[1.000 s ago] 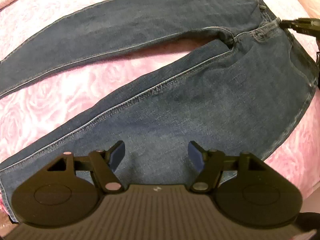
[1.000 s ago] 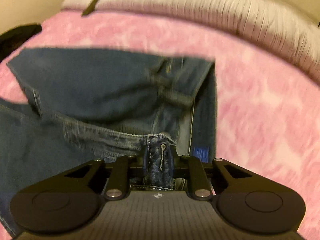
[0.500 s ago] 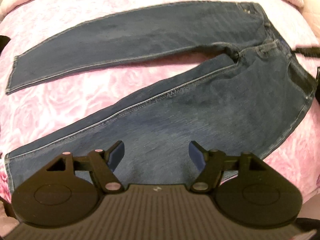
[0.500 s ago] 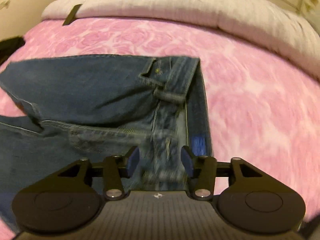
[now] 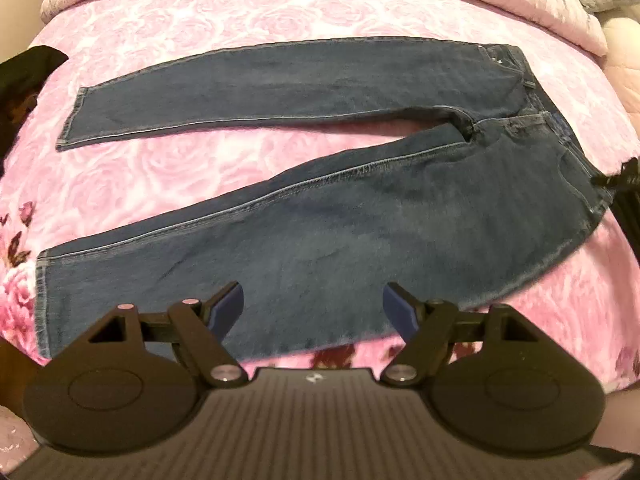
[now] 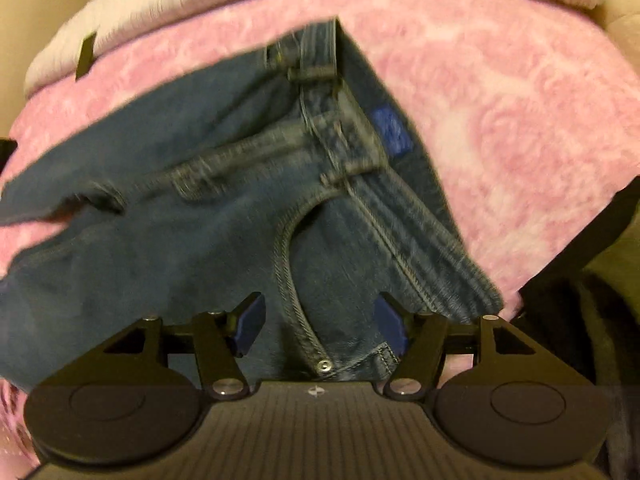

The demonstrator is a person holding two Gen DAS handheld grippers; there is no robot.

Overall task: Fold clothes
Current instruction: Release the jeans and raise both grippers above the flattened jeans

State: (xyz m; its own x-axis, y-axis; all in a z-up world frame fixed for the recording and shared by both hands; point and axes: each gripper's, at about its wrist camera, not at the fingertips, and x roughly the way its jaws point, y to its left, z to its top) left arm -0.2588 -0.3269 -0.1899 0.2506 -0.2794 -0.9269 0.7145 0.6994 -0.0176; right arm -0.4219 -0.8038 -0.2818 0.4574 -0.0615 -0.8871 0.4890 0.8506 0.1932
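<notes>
The jeans (image 5: 360, 208) lie spread flat on the pink rose-patterned bedspread (image 5: 168, 184), legs splayed in a V: one leg runs across the upper middle of the left wrist view toward its hem at the upper left, the other slants down to a hem at the lower left, and the waistband (image 5: 560, 128) sits at the right. The left tool (image 5: 312, 312) hangs above the lower leg with its jaws opening and nothing between them. The right tool (image 6: 318, 326) hovers over the front pocket near the waistband (image 6: 400, 216), its jaws also opening; denim shows behind the gap but the pads do not press it. Denim like this is likely fairly heavy and limp rather than stiff, so it will sag and drag on the bedspread when lifted at one point, yet it is not fragile and should grip well. The thick seamed edges look like the best holds: the waistband corner for the right tool, and a hem (image 5: 42, 292) or the outer side seam of the lower leg for the left, so that leg can be carried onto the other.
</notes>
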